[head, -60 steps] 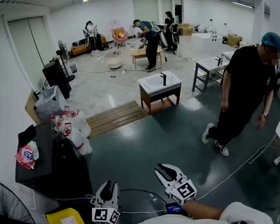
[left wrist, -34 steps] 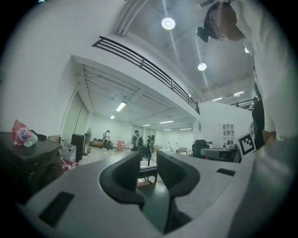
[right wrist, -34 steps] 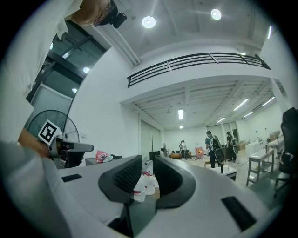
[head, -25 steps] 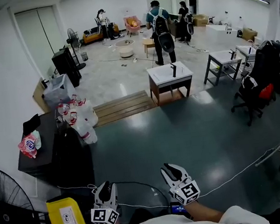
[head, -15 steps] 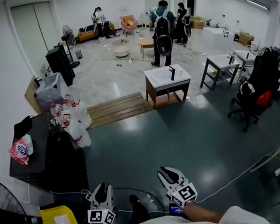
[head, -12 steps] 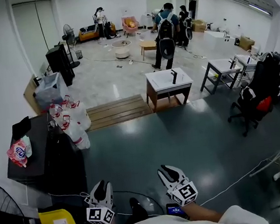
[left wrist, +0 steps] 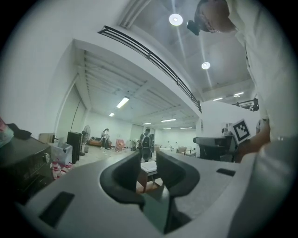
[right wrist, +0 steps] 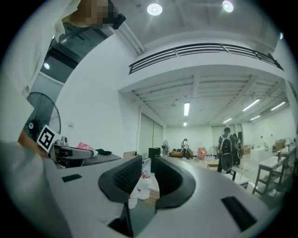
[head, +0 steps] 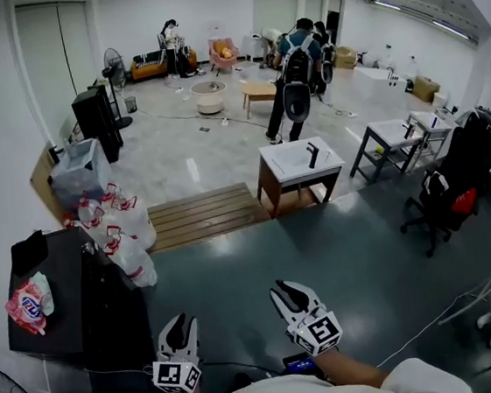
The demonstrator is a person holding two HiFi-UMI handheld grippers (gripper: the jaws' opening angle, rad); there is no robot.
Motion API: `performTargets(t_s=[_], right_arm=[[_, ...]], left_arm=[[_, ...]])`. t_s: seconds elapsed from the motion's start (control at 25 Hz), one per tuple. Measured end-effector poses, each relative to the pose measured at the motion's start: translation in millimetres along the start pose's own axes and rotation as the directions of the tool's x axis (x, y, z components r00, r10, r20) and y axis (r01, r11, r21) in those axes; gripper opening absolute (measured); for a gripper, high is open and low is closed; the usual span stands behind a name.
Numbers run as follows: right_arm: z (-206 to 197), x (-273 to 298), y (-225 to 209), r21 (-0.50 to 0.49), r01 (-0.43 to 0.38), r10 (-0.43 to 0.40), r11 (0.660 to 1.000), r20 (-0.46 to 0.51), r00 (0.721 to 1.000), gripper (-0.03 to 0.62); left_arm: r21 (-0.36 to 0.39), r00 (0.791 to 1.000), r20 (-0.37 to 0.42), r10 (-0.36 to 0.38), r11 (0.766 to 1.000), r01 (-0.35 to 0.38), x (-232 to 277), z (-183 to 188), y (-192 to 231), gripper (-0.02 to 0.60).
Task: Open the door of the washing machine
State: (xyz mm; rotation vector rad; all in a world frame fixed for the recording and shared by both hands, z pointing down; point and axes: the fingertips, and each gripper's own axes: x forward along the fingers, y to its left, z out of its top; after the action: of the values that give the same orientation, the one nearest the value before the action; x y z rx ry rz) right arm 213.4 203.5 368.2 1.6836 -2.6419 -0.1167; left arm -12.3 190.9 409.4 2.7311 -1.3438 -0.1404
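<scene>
No washing machine can be made out in any view. In the head view my left gripper [head: 180, 330] and right gripper [head: 293, 298] are held side by side low in front of me, over the dark green floor, pointing level into the room. Each shows a narrow gap between its jaws with nothing in it. The left gripper view looks past its own gripper [left wrist: 148, 168] at a small sink table far off. In the right gripper view, white bags show beyond that gripper [right wrist: 147, 175]. Neither gripper touches anything.
A black cabinet [head: 80, 294] with a red-and-white bag [head: 25, 309] stands at the left, white bags [head: 118, 236] beside it. Ahead lie a wooden step [head: 203, 214], a sink table [head: 300, 169] and an office chair [head: 447, 199]. A person with a backpack [head: 294, 80] walks farther off. A cable [head: 424, 331] crosses the floor.
The whole view has slid forward: the cabinet, yellow box and fan have dropped toward the lower left edge. Both grippers keep the same pose and the same gap.
</scene>
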Motion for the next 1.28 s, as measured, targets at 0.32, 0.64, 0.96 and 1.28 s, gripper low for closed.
performTargets(t_s=[0.32, 0.64, 0.96, 1.28], right_arm=[[-22.7, 62.4, -33.9, 0.019, 0.000, 0.001, 1.000, -0.038, 0.999, 0.101], [-45.2, 172.7, -97.9, 0.066, -0.096, 0.097, 0.993, -0.001, 0.995, 0.101], [-34.8, 289.3, -189.2, 0.099, -0.229, 0.226, 0.968, 0.042, 0.973, 0.098], [-48.4, 365.6, -227.1, 0.138, -0.315, 0.309, 0.939, 0.063, 0.949, 0.092]], left_arm=[[-0.049, 1.000, -0.009, 0.030, 0.998, -0.030, 62.9, -15.7, 61.7, 0.110], [-0.041, 0.992, -0.045, 0.117, 0.992, -0.118, 144.8, -19.4, 108.3, 0.110], [0.003, 0.972, -0.071, 0.223, 0.975, -0.223, 247.3, 3.9, 142.4, 0.110], [0.027, 0.950, -0.114, 0.292, 0.956, -0.291, 299.8, -5.2, 166.7, 0.110]])
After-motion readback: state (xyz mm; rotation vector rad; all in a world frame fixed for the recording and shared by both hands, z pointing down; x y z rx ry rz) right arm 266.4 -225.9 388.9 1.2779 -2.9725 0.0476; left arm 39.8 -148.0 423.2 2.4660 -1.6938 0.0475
